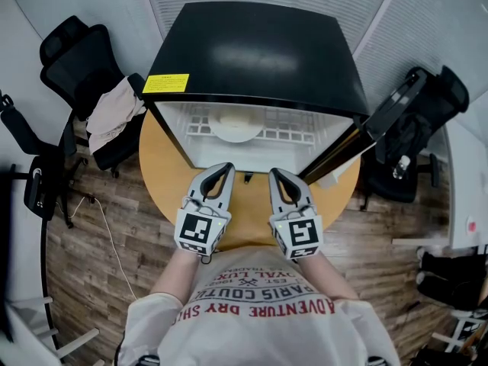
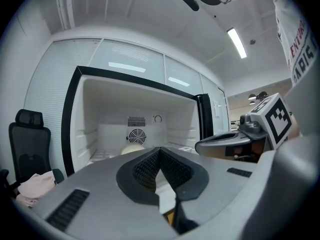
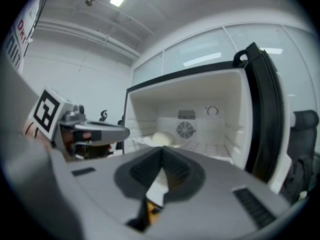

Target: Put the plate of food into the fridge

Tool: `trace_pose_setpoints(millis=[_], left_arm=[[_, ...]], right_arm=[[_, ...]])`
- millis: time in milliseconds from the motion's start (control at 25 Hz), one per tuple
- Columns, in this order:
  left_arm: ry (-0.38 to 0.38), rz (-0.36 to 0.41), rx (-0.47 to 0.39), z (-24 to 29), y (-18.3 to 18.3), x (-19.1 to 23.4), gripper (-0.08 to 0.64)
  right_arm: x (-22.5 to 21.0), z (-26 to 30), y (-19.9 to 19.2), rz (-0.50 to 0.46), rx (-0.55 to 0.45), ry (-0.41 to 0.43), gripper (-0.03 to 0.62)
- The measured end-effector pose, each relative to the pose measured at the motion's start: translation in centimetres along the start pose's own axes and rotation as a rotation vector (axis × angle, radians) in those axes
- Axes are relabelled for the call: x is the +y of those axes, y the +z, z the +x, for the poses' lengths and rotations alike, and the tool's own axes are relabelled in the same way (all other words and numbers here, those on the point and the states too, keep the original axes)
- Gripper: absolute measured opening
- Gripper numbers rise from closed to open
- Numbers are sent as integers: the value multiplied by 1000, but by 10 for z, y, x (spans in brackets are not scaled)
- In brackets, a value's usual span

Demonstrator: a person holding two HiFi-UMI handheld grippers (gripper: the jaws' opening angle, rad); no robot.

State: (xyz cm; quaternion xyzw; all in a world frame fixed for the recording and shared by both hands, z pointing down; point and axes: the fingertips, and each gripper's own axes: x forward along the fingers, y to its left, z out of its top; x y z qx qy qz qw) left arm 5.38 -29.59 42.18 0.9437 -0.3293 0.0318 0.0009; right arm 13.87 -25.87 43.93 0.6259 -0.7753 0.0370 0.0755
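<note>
Wood-plank floor ran under a round table with a smooth, light wooden top. On the table's far part stood a small boxy fridge, glossy black outside with a yellow sticker at the top's front left corner. Its inside was matte white plastic. The door hung open toward the table's right edge, and the opening faced the person.

Inside, a white wire shelf of thin crossed bars carried the plate. The plate was round and pale, lay flat, and bore a smooth, dome-shaped mound of pale food. It sat about midway across the shelf, slightly toward the left edge. Being round, it showed no long axis and pointed no particular way. A small round fan grille was set in the back wall above it.

Over the table's near edge, the left tool and the right tool were held side by side, both aimed into the opening and apart from the plate. Each had grey, smooth shells and dark ribbed pads. Each tool's jaws met at the tip, with nothing between them.

Black mesh office chairs stood at both sides, and a crumpled pale cloth lay on the left one.
</note>
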Motion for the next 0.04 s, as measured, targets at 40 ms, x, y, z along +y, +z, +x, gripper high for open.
trace_pose_setpoints(millis=[40], left_arm=[[0, 1, 0, 1, 0, -1, 26]], right_arm=[[-1, 0, 0, -3, 2, -3, 29]])
